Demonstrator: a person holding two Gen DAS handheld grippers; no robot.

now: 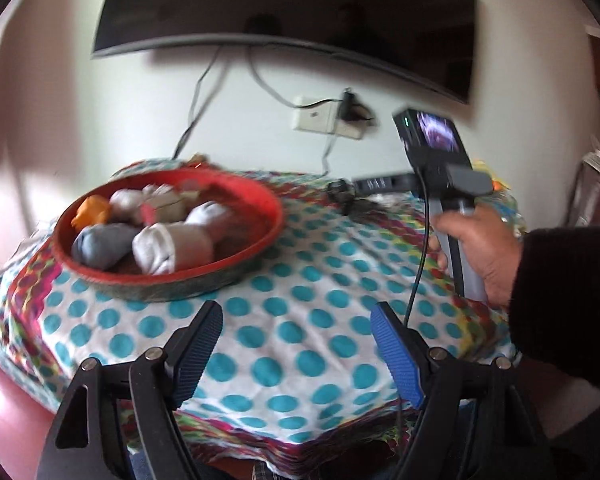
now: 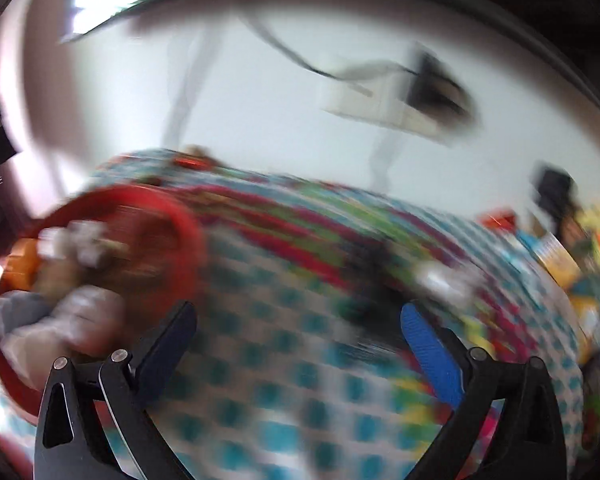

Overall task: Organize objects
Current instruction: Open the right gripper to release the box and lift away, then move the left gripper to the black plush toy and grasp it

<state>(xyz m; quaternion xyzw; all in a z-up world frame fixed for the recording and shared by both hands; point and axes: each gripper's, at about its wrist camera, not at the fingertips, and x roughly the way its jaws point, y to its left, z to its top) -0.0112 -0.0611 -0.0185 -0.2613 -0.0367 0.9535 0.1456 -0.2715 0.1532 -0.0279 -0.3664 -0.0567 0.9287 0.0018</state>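
Observation:
A red round basket (image 1: 236, 272) sits on the left of a table covered with a polka-dot cloth (image 1: 300, 340). It holds several rolled socks (image 1: 172, 248) in white and grey and one orange item (image 1: 92, 208). My left gripper (image 1: 296, 328) is open and empty above the cloth, in front of the basket. My right gripper (image 2: 298, 328) is open and empty; its view is heavily blurred. The basket (image 2: 184, 240) shows at its left with socks (image 2: 80, 312) inside. The right gripper's body (image 1: 444, 188) shows in a hand at the right of the left wrist view.
A dark TV (image 1: 300, 12) hangs on the white wall above a socket (image 1: 328, 120) with cables. Small dark objects (image 1: 348, 196) lie at the table's far side. Colourful items (image 2: 580, 264) crowd the table's right edge.

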